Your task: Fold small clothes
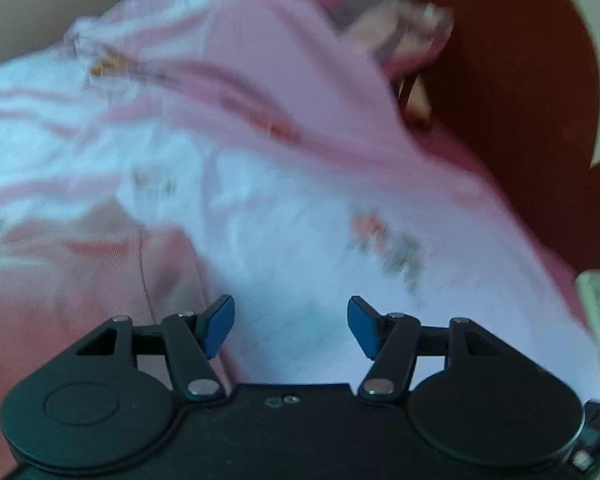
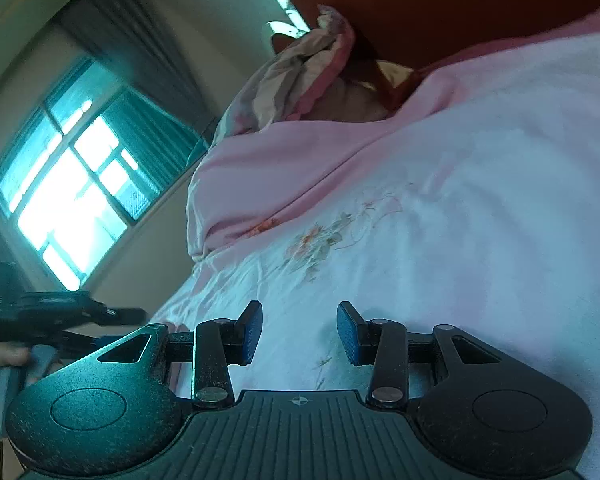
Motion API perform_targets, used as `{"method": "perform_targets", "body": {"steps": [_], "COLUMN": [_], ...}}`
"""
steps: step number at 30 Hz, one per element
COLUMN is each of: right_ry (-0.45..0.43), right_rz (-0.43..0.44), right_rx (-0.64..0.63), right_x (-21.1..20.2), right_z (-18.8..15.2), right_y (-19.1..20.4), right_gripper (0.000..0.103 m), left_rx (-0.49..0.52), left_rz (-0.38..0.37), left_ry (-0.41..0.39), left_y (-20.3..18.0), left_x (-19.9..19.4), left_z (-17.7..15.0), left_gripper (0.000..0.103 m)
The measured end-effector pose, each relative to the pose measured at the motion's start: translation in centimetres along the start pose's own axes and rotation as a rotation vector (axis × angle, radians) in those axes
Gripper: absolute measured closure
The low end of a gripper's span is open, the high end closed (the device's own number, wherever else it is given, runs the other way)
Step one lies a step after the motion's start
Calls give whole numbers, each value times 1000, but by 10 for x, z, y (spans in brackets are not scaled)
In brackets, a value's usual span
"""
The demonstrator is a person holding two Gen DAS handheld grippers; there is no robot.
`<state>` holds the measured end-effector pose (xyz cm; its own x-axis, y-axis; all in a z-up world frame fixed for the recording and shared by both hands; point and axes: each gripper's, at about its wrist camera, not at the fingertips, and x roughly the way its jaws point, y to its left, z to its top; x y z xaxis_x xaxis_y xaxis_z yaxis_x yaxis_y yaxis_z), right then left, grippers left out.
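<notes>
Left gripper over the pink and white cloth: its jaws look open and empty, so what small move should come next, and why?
Probably lower the left gripper onto the pink and white cloth just ahead and close on a fold. Its jaws stand apart with nothing between them. The right gripper is open and empty too, so neither holds the cloth, and folding needs a grip first.

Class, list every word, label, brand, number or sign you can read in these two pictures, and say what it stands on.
None: no readable text in either view.
White bedspread: embroidered flowers only, no letters.
Right tongs: a small crosshair mark on the body, no writing.
</notes>
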<state>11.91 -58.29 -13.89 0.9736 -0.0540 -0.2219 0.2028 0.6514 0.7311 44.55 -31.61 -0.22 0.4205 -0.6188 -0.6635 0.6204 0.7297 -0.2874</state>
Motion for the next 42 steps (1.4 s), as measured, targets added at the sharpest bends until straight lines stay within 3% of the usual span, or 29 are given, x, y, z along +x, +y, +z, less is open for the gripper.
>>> {"method": "perform_targets", "body": {"steps": [1, 3, 7, 9, 11, 14, 15, 16, 22, 27, 29, 31, 33, 35, 38, 40, 42], "right_ry": [-3, 3, 50, 103, 189, 271, 293, 307, 368, 500, 498, 474, 444, 406, 301, 255, 260], "right_rz": [-7, -14, -38, 32, 125, 209, 221, 233, 258, 158, 141, 82, 37, 41, 133, 187, 171], "right_rx": [9, 9, -69, -112, -115, -94, -67, -40, 22, 45, 9, -68, -131, -225, -434, -494, -486], "right_x": [-1, -1, 6, 6, 13, 25, 29, 33, 62, 106, 115, 120, 125, 123, 100, 85, 81], "right_z": [1, 1, 1, -3, -20, -54, -65, -73, -96, -105, -109, -109, -106, -101, -91, -82, -81], "right_y": [-2, -2, 14, 36, 67, 111, 123, 131, 162, 175, 183, 191, 196, 208, 240, 248, 236], "right_gripper": [62, 62, 62, 62, 61, 57, 35, 23, 24, 33, 37, 69, 92, 93, 94, 94, 94], "left_rx": [-1, -16, -46, -37, -44, -81, -78, -71, -72, -93, -88, -76, -79, -77, -33, -36, -54], "left_rz": [4, 91, 291, 408, 472, 446, 432, 424, 394, 342, 358, 378, 386, 393, 422, 416, 408], "left_ry": [-27, -81, -143, -137, -138, -177, -186, -202, -195, -216, -235, -249, -232, -227, -239, -232, -224], "left_y": [3, 19, 79, 105, 119, 123, 121, 118, 126, 142, 141, 138, 138, 137, 129, 129, 131], "left_x": [-13, -51, -136, -169, -185, -191, -188, -184, -155, -150, -152, -153, -150, -149, -150, -150, -148], "left_z": [-1, -15, -90, -148, -192, -230, -231, -233, -223, -228, -229, -230, -229, -227, -228, -229, -229], "left_gripper": [43, 43, 43, 43, 43, 43, 43, 43, 42, 36, 36, 36, 36, 36, 36, 36, 36]}}
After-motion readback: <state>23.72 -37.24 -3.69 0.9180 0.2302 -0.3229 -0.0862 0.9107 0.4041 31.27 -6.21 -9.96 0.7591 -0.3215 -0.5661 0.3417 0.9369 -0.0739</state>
